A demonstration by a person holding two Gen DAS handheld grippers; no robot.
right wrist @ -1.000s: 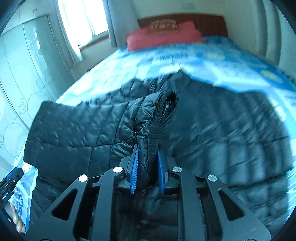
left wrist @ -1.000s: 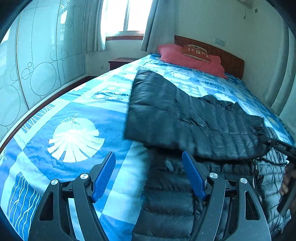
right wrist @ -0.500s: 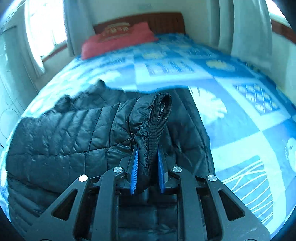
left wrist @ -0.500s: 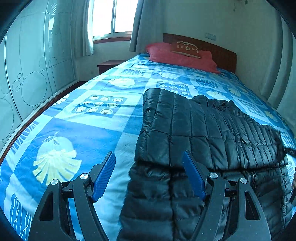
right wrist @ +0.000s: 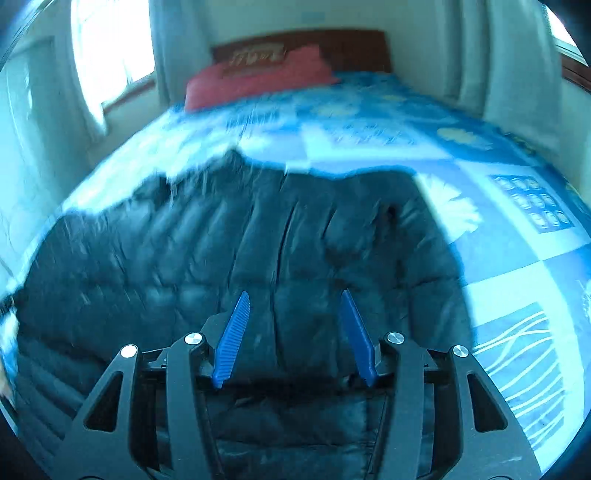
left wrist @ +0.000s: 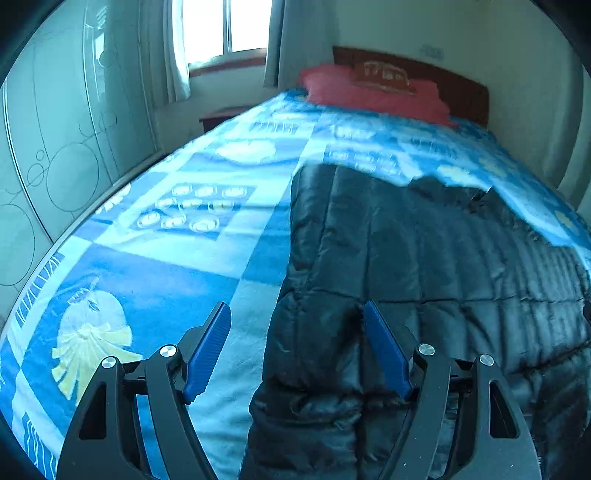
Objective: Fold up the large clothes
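Jacket: a black quilted puffer jacket (left wrist: 424,266) lies spread on the bed, one dark panel folded over the rest of it. In the left wrist view it fills the frame from 12 o'clock round to 5 o'clock of the gripper, with its left edge running down toward 6 o'clock. In the right wrist view (right wrist: 258,251) it covers the middle and the 9 o'clock side, blurred.

Left gripper: the left gripper (left wrist: 297,314) hangs over the jacket's left edge with its blue fingers (left wrist: 208,347) wide apart. One finger is over the bedspread at 8 o'clock of the edge, the other over the black fabric. Nothing is pinched between them.

Right gripper: the right gripper (right wrist: 294,302) points down at the middle of the jacket. Its jaws are opening, and the blue fingers (right wrist: 232,339) stand clear of the fabric, which lies below and between them, unpinched.

Bedspread: a blue bedspread (left wrist: 155,266) with white leaf and shell prints lies under the jacket, showing at 9 o'clock in the left wrist view and at 3 o'clock (right wrist: 517,258) in the right wrist view.

Pillow: a red pillow (left wrist: 373,92) sits at 12 o'clock, against the wooden headboard (left wrist: 465,88).

Room: a window (left wrist: 225,29) with pale curtains at 11 o'clock, and a wardrobe with frosted circle-patterned doors (left wrist: 55,155) at 9 o'clock.
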